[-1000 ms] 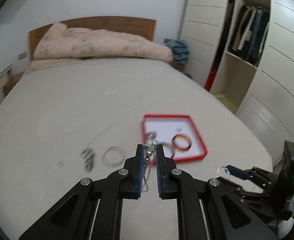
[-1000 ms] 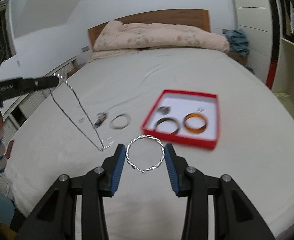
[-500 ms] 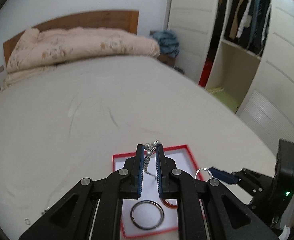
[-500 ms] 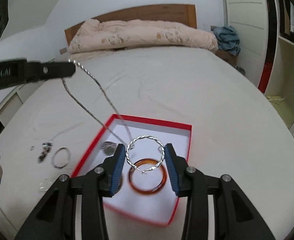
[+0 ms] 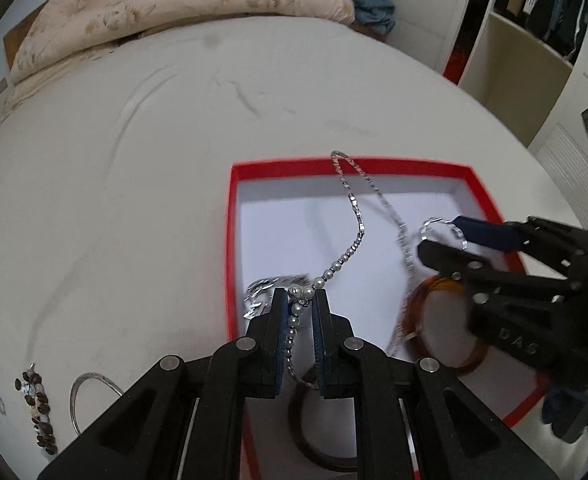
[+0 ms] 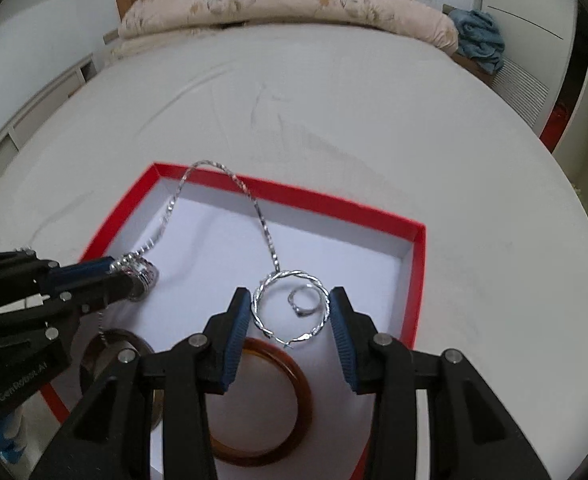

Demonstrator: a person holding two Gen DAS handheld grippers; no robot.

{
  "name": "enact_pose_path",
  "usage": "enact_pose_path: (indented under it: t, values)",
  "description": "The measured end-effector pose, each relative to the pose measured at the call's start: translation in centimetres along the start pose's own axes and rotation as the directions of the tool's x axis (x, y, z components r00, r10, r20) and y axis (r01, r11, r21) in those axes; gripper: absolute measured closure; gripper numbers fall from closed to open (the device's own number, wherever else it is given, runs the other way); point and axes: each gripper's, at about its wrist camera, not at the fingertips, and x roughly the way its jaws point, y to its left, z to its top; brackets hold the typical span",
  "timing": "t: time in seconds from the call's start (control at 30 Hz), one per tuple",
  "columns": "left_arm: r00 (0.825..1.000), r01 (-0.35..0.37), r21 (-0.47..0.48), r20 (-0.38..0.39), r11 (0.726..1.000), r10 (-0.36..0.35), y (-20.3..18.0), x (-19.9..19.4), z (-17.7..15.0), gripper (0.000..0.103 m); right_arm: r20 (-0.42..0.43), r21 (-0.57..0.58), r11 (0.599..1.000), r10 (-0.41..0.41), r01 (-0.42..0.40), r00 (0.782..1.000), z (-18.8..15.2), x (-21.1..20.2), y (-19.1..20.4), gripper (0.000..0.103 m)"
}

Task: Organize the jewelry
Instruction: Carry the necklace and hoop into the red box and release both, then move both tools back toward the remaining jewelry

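Note:
My left gripper (image 5: 298, 300) is shut on a silver chain necklace (image 5: 351, 204) with small pearls, low over the red-walled box (image 5: 234, 208). The chain loops out across the white box floor and its far wall. My right gripper (image 6: 290, 310) is shut on a twisted silver hoop (image 6: 258, 312), held just above the box (image 6: 417, 280). In the box lie an amber bangle (image 6: 299, 400), a dark bangle (image 6: 94, 350), a small ring (image 6: 303, 304) and a silver trinket (image 5: 260, 290). In the right wrist view the left gripper (image 6: 134, 276) shows at the left.
On the bedsheet left of the box lie a thin silver bangle (image 5: 84, 390), a dark beaded piece (image 5: 38, 412) and a tiny ring (image 5: 1, 405). A folded quilt (image 6: 286, 0) lies at the headboard. A wardrobe (image 5: 533, 40) stands to the right.
Both grippers have come forward and down over the red box, which now fills the lower views. The hanging chain has dropped and now lies draped across the box floor and far wall.

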Motion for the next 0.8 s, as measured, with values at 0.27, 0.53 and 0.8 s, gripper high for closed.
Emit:
enact_pose_path:
  t: [0.27, 0.53, 0.8]
  values:
    - [1.000, 0.008, 0.007, 0.022, 1.000, -0.008, -0.6, -1.9, -0.3, 0.066, -0.009, -0.015, 0.999, -0.042, 0.041, 0.999, -0.4, -1.6, 0.5, 0.064]
    - [0.996, -0.003, -0.022, 0.089, 1.000, 0.005, 0.9, -9.2, -2.2, 0.065, 0.032, 0.006, 0.998, -0.056, 0.056, 0.998, -1.8, -8.4, 0.9, 0.063]
    - [0.980, -0.078, -0.048, 0.178, 0.996, 0.086, 2.5, -19.7, -6.9, 0.056, 0.134, 0.034, 0.999, -0.012, 0.008, 0.991, -4.2, -18.5, 3.6, 0.063]
